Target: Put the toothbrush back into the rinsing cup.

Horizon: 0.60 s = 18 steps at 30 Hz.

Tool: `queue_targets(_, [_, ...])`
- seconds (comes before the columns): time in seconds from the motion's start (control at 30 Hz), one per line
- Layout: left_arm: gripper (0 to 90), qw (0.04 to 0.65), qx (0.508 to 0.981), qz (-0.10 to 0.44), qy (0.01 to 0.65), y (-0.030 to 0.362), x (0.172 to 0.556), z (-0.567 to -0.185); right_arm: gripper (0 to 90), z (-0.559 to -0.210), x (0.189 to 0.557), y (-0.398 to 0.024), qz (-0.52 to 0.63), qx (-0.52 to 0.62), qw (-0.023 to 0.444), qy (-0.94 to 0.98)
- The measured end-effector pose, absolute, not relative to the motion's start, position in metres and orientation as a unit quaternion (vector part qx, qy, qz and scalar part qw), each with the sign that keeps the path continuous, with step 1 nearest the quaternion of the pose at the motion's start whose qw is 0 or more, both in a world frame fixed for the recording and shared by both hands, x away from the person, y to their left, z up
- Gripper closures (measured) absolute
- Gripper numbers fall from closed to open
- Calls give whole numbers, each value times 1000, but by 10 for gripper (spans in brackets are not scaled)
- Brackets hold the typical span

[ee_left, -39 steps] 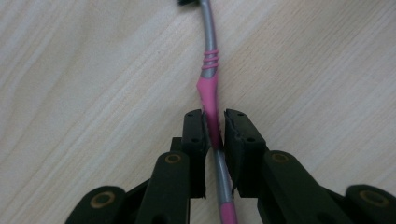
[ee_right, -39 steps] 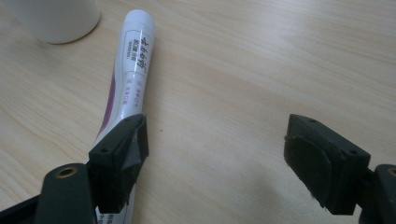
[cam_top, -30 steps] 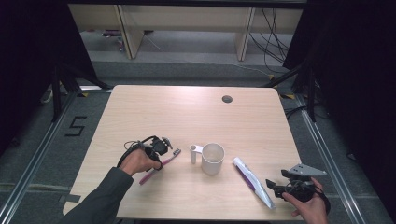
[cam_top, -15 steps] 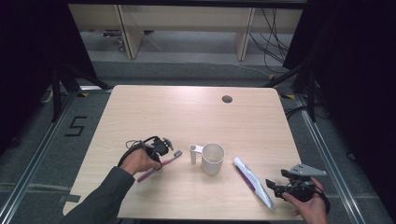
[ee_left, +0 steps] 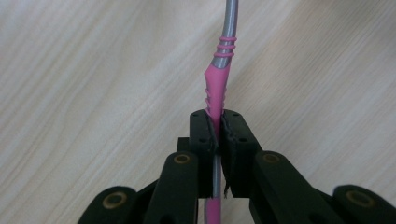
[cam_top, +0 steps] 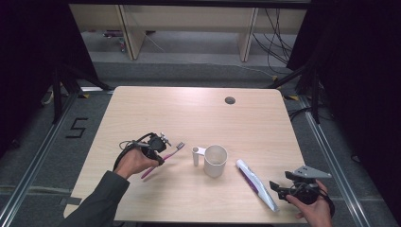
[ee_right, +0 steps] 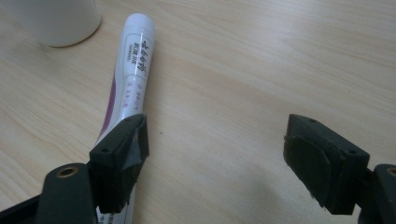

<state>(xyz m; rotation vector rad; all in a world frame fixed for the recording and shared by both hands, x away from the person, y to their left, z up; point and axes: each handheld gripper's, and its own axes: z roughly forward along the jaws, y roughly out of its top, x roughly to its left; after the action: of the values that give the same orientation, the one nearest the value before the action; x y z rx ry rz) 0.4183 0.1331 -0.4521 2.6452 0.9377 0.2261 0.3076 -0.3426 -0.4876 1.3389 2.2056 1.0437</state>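
A pink and grey toothbrush lies slanted at the table's left of centre, its bristle end toward the white mug. My left gripper is shut on its handle; in the left gripper view the pads pinch the pink grip of the toothbrush just above the wood. A white and purple toothpaste tube lies flat to the right of the mug. My right gripper rests open at the tube's near end. In the right gripper view one jaw stands over the tube, with bare table between the jaws.
The mug has a white handle sticking out to its left. A round cable hole sits near the table's far edge. Shelving legs and cables stand on the floor beyond the pale wooden table.
The left gripper with the toothbrush has shifted very slightly. The right gripper, mug and tube are where they were.
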Motion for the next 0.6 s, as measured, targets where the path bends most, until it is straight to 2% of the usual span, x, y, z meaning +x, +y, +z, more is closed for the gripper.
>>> queue_targets(0.13, [829,224,912,99,330,137,413,-441,233,-488,308,-343,368,475,179,779])
queue_targets(0.3, [830,272,897,105,332,138,408,-435,233,-488,307,-342,368,479,174,777])
queue_targets(0.43, [829,338,870,121,338,139,402,-432,233,-487,307,-343,369,478,174,778])
queue_targets(0.57, [830,379,846,138,350,141,401,-431,234,-488,307,-342,368,487,166,774])
queue_targets(0.6, [830,385,841,141,354,142,400,-431,234,-488,307,-342,370,482,176,775])
